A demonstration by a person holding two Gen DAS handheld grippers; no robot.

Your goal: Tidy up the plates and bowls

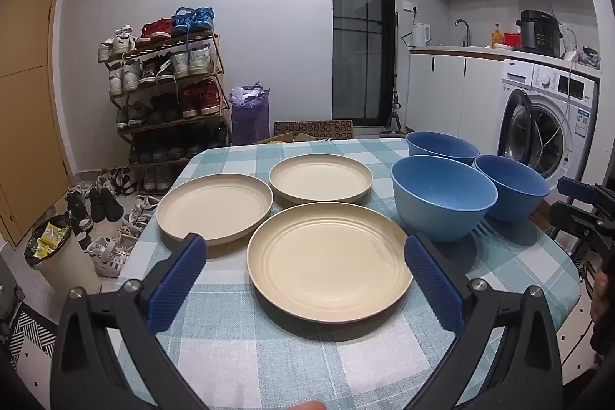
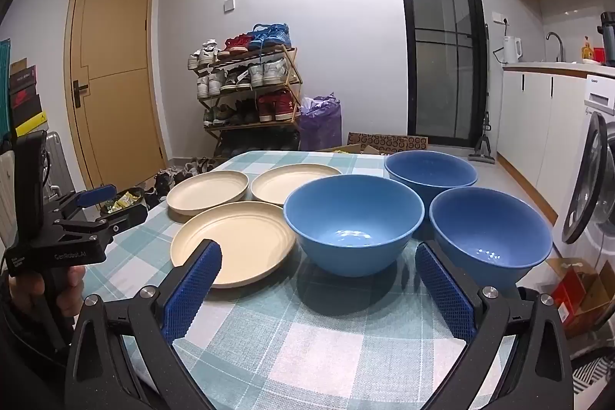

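Cream and matte, the three plates look to us like light wheat-straw or melamine ware: stiff, hard to break, with a raised rim that gives a finger something to bite. They lie flat and unstacked on the checked tablecloth (image 1: 300, 352). The near plate (image 1: 329, 262) sits straight ahead of our left gripper (image 1: 305, 256), the left plate (image 1: 215, 207) is just beside it, and the far plate (image 1: 321, 178) lies behind both. To their right stand three blue bowls, upright and empty: the near bowl (image 2: 353, 227) ahead of our right gripper (image 2: 317, 269), the right bowl (image 2: 490, 237) just beside it, and the far bowl (image 2: 430, 170) behind.

Both pairs of tongs stand wide apart and hold nothing; each hovers above the near edge of the table.

We judge the plates too shallow to pinch from above, so we would slide one finger under the near rim and close on the lip. The glossy bowl interiors may be slippery, so we would take a bowl by its wall, one pad inside and one outside, near the rim. Nothing here seems heavy. The ribbed blue pads (image 2: 194, 287) should grip well, though the cloth could drag and wrinkle.
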